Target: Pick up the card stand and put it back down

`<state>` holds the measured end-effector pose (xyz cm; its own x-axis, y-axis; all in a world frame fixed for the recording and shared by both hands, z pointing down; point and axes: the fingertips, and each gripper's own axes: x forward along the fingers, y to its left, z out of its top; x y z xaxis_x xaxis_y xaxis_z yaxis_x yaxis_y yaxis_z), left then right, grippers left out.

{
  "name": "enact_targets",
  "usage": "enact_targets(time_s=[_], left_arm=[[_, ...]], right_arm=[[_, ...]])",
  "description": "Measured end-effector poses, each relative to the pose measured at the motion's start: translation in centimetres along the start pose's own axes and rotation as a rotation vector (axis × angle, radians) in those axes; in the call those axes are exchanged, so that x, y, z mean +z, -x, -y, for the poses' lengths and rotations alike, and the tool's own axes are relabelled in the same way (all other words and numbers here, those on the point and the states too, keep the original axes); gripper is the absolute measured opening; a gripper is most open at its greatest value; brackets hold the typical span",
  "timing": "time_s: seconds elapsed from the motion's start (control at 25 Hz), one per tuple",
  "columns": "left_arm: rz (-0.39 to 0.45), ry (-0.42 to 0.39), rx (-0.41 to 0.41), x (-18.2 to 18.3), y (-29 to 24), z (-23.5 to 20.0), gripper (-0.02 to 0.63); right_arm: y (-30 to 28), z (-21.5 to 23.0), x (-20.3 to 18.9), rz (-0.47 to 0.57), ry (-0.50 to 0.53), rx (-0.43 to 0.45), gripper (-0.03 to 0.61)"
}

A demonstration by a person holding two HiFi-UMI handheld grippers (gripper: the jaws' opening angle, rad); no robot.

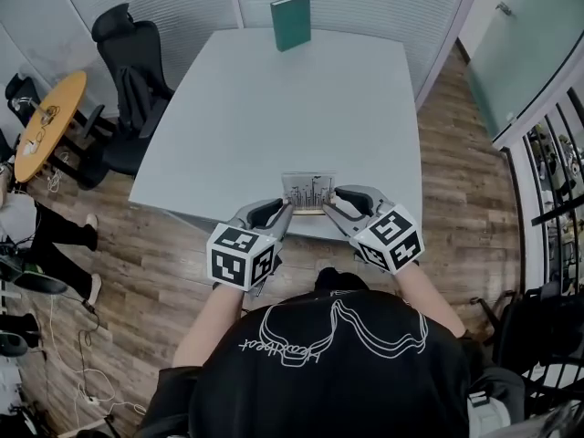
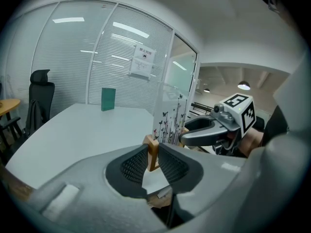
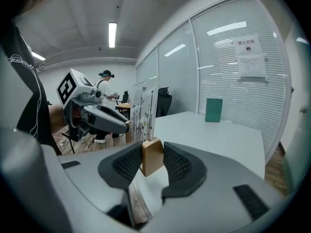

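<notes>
White tabletop [image 1: 274, 108] has the card stand [image 1: 308, 192] at its near edge, seemingly resting; left gripper [image 1: 279, 212] and right gripper [image 1: 336, 204] angle inward from either side, jaws pinching its wooden base ends

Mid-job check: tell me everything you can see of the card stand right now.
The card stand is a clear upright panel printed with dark plant stems and butterflies, set in a light wooden base bar. It is at the near edge of the pale table. The left gripper clamps the base's left end, the right gripper its right end. Whether it is lifted I cannot tell.
</notes>
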<state>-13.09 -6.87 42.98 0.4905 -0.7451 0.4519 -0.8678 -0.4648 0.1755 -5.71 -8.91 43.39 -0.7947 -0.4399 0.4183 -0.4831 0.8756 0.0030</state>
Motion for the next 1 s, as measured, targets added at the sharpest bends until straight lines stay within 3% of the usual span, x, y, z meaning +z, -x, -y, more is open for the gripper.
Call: enact_targets(time_s=[0.6, 1.0], left_arm=[[-0.011, 0.002, -0.011, -0.7, 0.4, -0.2, 0.071], [-0.021, 0.017, -0.019, -0.2, -2.1, -0.7, 0.071]], right_arm=[[-0.2, -0.7, -0.3, -0.011, 0.012, -0.015, 0.138], [-0.8, 1.6, -0.9, -0.018, -0.005, -0.028, 0.138]])
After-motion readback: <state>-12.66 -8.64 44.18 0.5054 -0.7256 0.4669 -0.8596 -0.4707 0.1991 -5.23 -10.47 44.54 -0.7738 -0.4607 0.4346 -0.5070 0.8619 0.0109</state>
